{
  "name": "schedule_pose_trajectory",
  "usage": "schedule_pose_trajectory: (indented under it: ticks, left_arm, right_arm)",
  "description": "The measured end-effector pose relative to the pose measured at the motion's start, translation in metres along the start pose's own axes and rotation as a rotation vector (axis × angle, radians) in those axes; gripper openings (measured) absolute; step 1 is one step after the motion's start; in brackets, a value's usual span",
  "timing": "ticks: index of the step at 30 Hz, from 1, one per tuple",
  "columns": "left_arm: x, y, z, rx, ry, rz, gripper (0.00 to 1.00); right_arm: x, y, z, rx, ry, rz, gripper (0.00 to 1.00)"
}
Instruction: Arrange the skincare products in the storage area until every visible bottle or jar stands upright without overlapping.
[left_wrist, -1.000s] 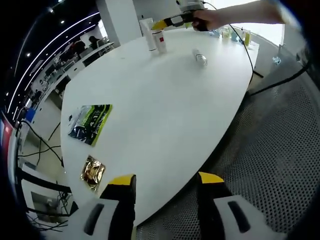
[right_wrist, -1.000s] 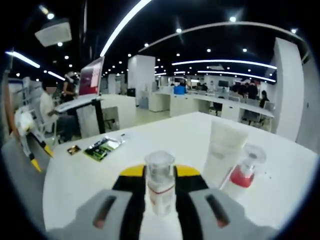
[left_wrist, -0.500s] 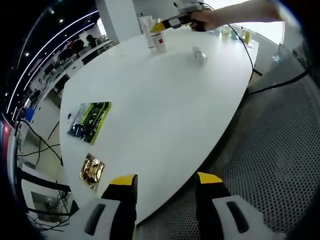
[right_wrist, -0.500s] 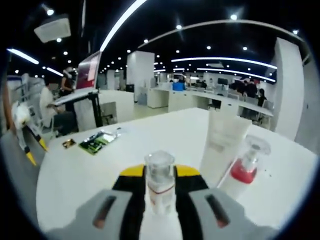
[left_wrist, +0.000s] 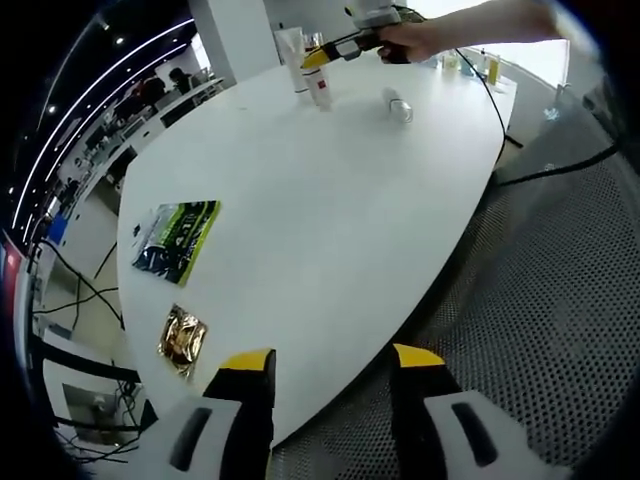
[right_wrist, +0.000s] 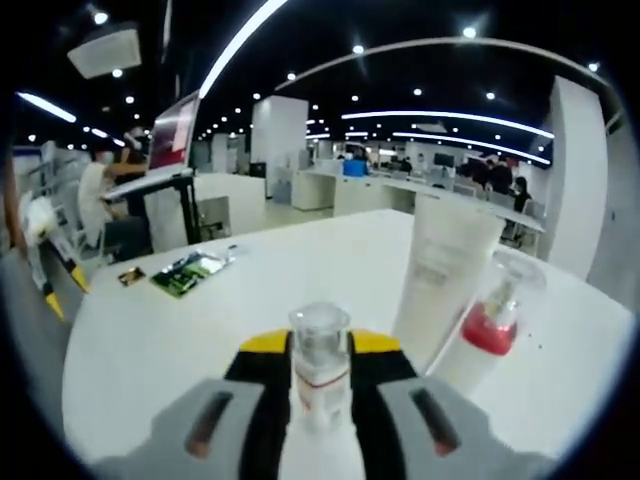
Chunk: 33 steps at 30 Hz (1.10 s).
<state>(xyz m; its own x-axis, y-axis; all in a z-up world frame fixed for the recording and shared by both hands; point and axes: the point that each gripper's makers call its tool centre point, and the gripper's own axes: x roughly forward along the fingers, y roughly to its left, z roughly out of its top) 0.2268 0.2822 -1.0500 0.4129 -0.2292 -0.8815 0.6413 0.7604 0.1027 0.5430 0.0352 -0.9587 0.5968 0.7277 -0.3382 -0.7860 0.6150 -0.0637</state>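
1. My right gripper (right_wrist: 320, 385) is clamped on a small clear-capped bottle (right_wrist: 320, 372), jaws pressed to both sides of it, and it rides upright between them. In the left gripper view the same gripper (left_wrist: 318, 55) shows at the far end of the table (left_wrist: 330, 200), with the person's hand (left_wrist: 405, 38) behind it.

2. Just ahead and to the right of the held bottle stand a white tube (right_wrist: 440, 285) and a red-collared pump bottle (right_wrist: 495, 325). Both are upright, side by side; I cannot tell whether they touch. I judge these two done.

3. A clear bottle (left_wrist: 398, 106) lies on its side on the table, near the standing group but apart from it. That one is left to do.

4. My left gripper (left_wrist: 325, 385) hangs off the near table edge with its jaws apart and nothing between them, well away from the products.

5. A green pouch (left_wrist: 178, 240) and a gold packet (left_wrist: 184, 342) lie flat near my end. They are not bottles or jars, so I take them as outside the job.

6. My estimate: about halfway. What is left is to set the held bottle down upright beside the tube and pump without crowding them, then stand the fallen bottle up.
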Motion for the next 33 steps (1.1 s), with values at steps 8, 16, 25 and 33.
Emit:
schedule_pose_trajectory:
  ticks: [8, 16, 25, 33]
  left_arm:
    - [0.000, -0.001, -0.001, 0.000, 0.007, -0.003, 0.45]
    - [0.000, -0.003, 0.004, -0.017, -0.027, -0.016, 0.45]
    - [0.000, -0.002, 0.003, -0.012, -0.018, -0.014, 0.45]
    - [0.001, -0.002, 0.002, -0.009, -0.013, -0.013, 0.45]
  right_arm:
    - [0.001, -0.008, -0.002, 0.020, -0.018, -0.026, 0.20]
    - [0.000, -0.023, -0.002, 0.040, -0.039, -0.066, 0.20]
    - [-0.003, -0.029, -0.004, 0.067, -0.067, -0.076, 0.20]
    - [-0.004, -0.031, -0.005, 0.105, -0.061, -0.063, 0.20]
